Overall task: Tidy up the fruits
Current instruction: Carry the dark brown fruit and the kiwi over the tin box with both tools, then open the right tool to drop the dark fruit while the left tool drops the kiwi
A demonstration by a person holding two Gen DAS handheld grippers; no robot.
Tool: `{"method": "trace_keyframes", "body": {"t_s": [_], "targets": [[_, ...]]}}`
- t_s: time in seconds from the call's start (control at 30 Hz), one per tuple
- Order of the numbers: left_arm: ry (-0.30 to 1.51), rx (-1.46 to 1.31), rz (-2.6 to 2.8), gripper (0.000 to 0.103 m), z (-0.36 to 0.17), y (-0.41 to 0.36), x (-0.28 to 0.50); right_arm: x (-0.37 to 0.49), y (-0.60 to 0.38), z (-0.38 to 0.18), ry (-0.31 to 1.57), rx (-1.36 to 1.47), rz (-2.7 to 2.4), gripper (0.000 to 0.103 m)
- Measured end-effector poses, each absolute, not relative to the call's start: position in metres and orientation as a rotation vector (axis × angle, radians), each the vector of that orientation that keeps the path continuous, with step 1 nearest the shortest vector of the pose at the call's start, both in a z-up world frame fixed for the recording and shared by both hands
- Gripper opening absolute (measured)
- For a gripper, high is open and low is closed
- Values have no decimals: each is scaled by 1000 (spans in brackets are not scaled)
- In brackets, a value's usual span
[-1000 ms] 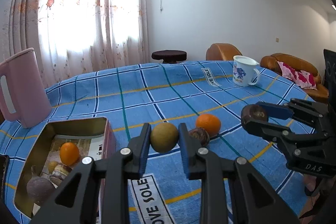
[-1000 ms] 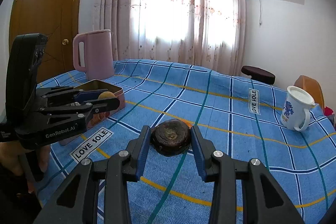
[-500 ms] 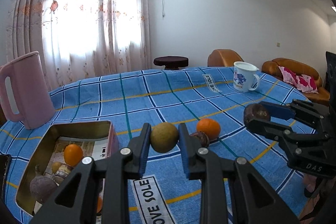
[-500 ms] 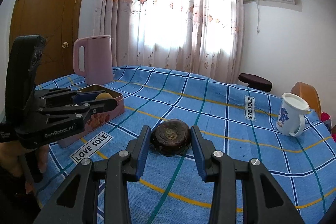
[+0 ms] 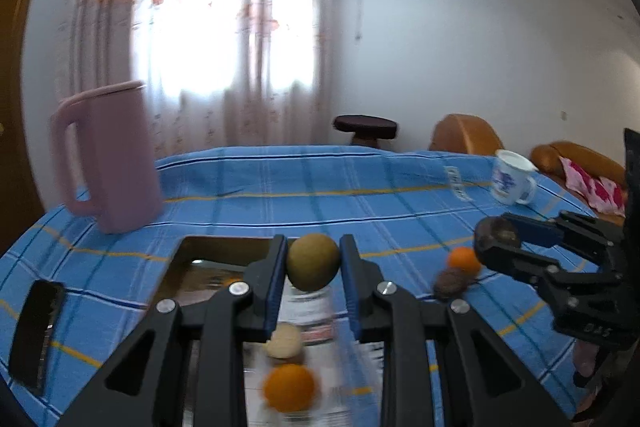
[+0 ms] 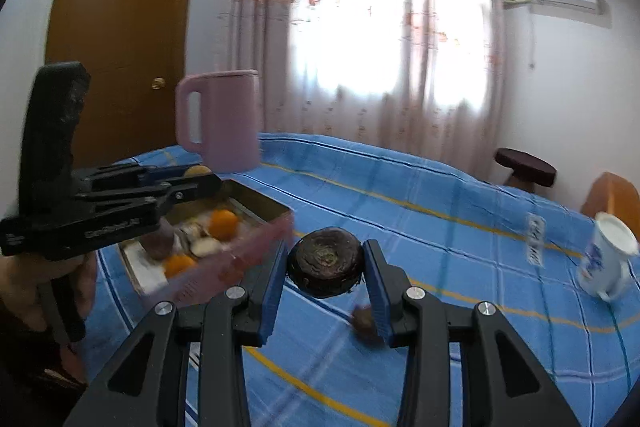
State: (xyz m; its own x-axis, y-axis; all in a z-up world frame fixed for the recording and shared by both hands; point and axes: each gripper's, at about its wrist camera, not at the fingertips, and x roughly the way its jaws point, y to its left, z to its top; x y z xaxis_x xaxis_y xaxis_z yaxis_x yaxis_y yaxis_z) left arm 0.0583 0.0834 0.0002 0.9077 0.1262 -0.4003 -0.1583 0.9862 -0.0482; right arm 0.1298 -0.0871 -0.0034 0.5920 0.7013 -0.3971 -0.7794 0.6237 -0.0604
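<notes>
Plainly both tools are loaded: the left gripper [image 5: 313,261] pinches a round green-brown fruit [image 5: 313,261] between its blue pads, and the right gripper [image 6: 325,262] pinches a dark, flattish fruit [image 6: 325,262] the same way. In the left view the green fruit hangs above the open tin [image 5: 224,251], with an orange [image 5: 289,387] and a pale fruit [image 5: 284,341] already lying in the tin at 6 o'clock beneath it. In the right view the tin [image 6: 256,251] sits at 9 o'clock of the dark fruit, beside it rather than under it, so that fruit hangs over the blue cloth [image 6: 460,227]. Each fruit is round and held only at two small patches, so I judge a quick swing or a roll of the wrist could let it slip and drop. A drop from this height into the tin could bruise the fruit lying there, or bounce out over the wall. Both tools seem headed for one tin, and the left one, seen at 9 o'clock in the right view, stands over much of it; crowding in together risks a knock that jars a fruit loose or shoves the tin. A loose orange [image 5: 464,261] and a brown fruit [image 5: 450,283] lie on the cloth at 3 o'clock in the left view, under the right tool, and a low sweep could send them rolling. The pink jug [image 5: 106,163] at 10 o'clock stands near the tin's far end and could be clipped.
</notes>
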Motion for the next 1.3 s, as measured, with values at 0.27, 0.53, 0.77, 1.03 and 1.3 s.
{"method": "trace_keyframes", "body": {"t_s": [0.27,0.53,0.77,1.03,1.3], "targets": [[438,-145,216,28,-5,134,47,122,-29,-2,374,-271,958,40],[460,-180,225,28,-10,155,36,108,10,-18,425,-318,1045,40],[490,-196,254,28,-19,168,33,86,40,-36,464,-402,1120,41],[549,-188,272,35,-34,171,39,84,50,-51,528,-444,1152,47],[467,-226,308,85,-21,171,22,95,3,-36,489,-386,1066,60]]}}
